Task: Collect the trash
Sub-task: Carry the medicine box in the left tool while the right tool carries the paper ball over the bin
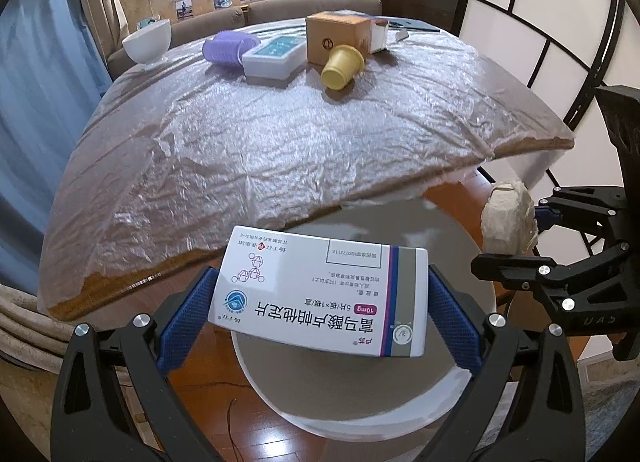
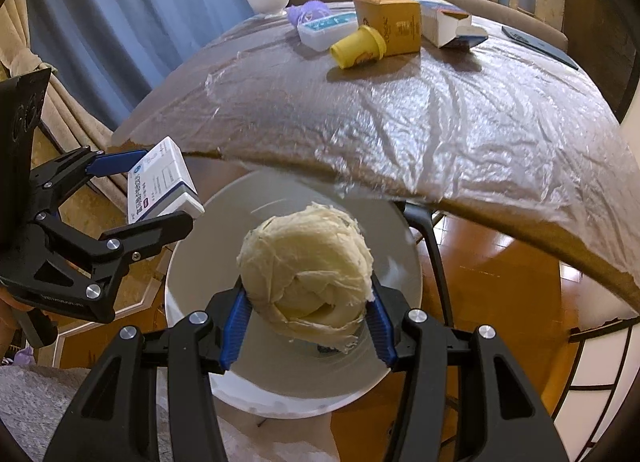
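Observation:
My left gripper [image 1: 320, 302] is shut on a white medicine box [image 1: 320, 290] and holds it over the round grey trash bin [image 1: 360, 398] beside the table. The box also shows in the right wrist view [image 2: 162, 186], at the bin's left rim. My right gripper [image 2: 306, 310] is shut on a crumpled beige paper ball [image 2: 306, 266] above the same bin [image 2: 280, 378]. The ball also shows at the right of the left wrist view [image 1: 508, 218]. A yellow cup [image 1: 342, 66] lies on its side on the table.
The table [image 1: 240, 150] is covered with clear plastic film. At its far side stand a brown carton [image 1: 336, 36], a white and teal box [image 1: 274, 56], a purple roll [image 1: 228, 48], a white bowl [image 1: 146, 44] and an open white carton [image 2: 452, 24]. A sofa lies beyond.

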Motion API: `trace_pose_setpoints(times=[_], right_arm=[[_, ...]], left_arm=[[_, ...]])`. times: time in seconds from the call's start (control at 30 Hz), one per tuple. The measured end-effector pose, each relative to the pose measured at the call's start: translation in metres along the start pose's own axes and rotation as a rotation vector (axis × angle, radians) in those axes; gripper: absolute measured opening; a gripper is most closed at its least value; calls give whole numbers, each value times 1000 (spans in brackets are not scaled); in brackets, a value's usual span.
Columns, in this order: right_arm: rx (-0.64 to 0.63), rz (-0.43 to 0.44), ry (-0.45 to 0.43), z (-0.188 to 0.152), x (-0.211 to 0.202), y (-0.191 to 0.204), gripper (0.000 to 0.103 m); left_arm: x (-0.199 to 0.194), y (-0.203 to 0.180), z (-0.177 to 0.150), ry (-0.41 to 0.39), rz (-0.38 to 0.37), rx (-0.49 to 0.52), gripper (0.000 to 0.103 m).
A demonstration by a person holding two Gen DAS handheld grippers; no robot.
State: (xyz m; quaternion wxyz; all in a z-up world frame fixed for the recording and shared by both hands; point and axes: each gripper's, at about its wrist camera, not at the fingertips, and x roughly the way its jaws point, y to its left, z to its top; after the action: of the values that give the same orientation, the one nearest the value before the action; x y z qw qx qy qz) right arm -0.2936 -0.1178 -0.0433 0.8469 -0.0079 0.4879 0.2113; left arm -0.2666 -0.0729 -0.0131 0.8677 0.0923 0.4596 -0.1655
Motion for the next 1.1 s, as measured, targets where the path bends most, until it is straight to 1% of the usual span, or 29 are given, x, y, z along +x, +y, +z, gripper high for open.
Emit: trace_pose_setpoints(times=[0.37,0.6,1.1], right_arm=[[0,10,39,-6,16,1,51],[8,12,59,-1,29,-1,51],[25,7,106,-2,60,-7,51]], left_arm=[[8,-6,-11,21,11,26,100],[14,-9,-17,39,6,25,100],[44,-5,-28,101,18,15,100]])
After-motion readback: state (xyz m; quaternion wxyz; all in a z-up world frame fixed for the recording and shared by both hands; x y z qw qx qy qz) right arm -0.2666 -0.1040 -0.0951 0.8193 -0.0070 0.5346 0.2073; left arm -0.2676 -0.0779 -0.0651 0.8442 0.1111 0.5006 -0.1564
